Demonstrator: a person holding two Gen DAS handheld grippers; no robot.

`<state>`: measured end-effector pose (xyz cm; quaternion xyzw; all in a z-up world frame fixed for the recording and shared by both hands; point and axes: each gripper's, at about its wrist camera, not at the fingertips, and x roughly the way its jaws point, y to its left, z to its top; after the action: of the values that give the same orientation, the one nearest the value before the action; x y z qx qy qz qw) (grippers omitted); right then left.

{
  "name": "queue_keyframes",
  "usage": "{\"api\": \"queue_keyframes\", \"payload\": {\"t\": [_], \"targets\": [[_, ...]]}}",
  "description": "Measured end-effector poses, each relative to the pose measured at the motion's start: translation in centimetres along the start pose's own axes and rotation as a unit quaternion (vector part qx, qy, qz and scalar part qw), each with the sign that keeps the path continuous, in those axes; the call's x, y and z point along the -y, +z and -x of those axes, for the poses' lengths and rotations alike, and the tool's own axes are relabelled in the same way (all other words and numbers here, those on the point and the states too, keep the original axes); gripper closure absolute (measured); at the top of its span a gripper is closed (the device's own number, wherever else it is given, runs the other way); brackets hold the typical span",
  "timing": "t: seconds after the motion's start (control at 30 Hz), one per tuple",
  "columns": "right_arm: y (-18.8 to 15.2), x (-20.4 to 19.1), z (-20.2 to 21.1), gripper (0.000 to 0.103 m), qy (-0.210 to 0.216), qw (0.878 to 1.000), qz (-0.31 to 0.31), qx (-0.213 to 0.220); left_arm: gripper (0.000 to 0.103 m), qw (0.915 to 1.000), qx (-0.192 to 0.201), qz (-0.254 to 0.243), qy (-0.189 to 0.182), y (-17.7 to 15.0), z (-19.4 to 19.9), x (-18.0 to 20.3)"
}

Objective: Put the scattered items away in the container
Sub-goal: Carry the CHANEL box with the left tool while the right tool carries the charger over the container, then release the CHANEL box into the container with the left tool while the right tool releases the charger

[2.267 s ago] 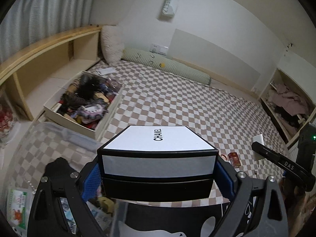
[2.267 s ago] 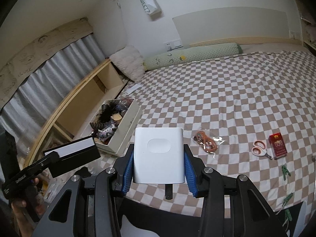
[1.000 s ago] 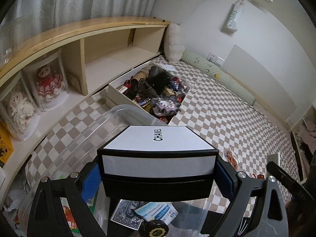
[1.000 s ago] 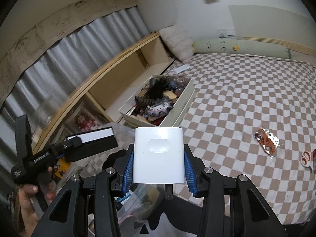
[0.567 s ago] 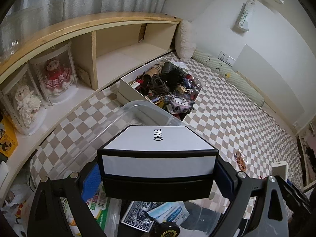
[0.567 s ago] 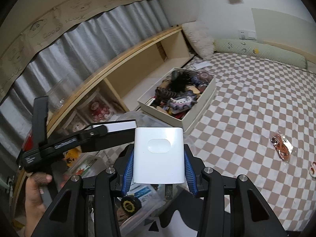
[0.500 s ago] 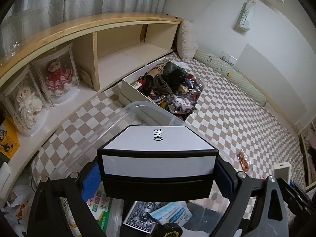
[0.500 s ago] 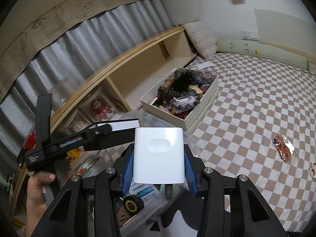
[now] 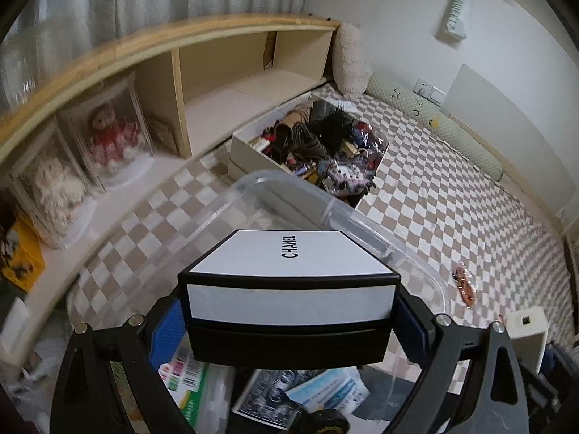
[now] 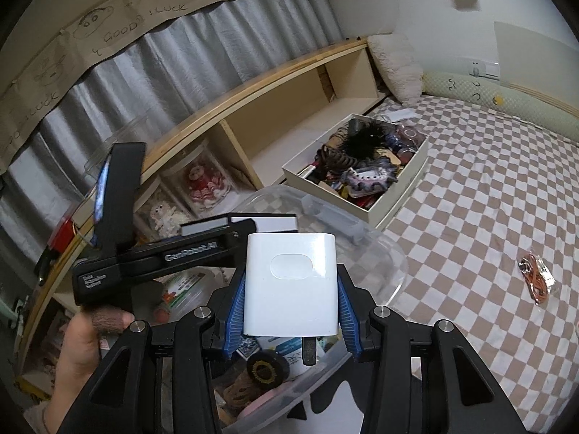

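Both grippers have swung over the clear container (image 9: 325,206). Left gripper (image 9: 289,325) clamps the black-and-white box (image 9: 289,275) above it; right gripper (image 10: 291,307) clamps the white charger (image 10: 289,285), cards and packets below.

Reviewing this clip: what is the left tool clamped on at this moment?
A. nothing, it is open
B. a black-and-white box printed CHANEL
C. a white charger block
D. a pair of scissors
B. In the left wrist view the left tool has its blue pads pressed against both sides of the black-and-white CHANEL box, held above the clear plastic container.
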<state>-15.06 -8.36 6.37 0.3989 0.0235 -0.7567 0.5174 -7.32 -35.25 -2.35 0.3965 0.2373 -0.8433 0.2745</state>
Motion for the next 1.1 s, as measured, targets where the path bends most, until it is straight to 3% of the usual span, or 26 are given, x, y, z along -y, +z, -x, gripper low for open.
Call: {"api": "queue_keyframes", "payload": {"t": [0.43,0.63,0.73,1.1], "targets": [[0.2,-0.6,-0.7,0.057,0.006,1.0,-0.001,-0.007,0.006,0.9988,-0.048,-0.001,-0.009,-0.7,-1.0,0.7],[0.7,-0.1,-0.3,0.057,0.004,1.0,-0.012,0.001,0.006,0.9978,-0.061,-0.025,-0.001,-1.3,-1.2,1.3],[1.0,0.2,0.0,0.057,0.002,1.0,-0.017,0.007,0.0,0.9977,-0.056,-0.038,0.004,-1.6,-0.7,1.8],[1.3,0.4,-0.3,0.057,0.001,1.0,-0.023,0.007,0.0,0.9944,-0.015,-0.092,0.049,-2.4,1.8,3.4]]}}
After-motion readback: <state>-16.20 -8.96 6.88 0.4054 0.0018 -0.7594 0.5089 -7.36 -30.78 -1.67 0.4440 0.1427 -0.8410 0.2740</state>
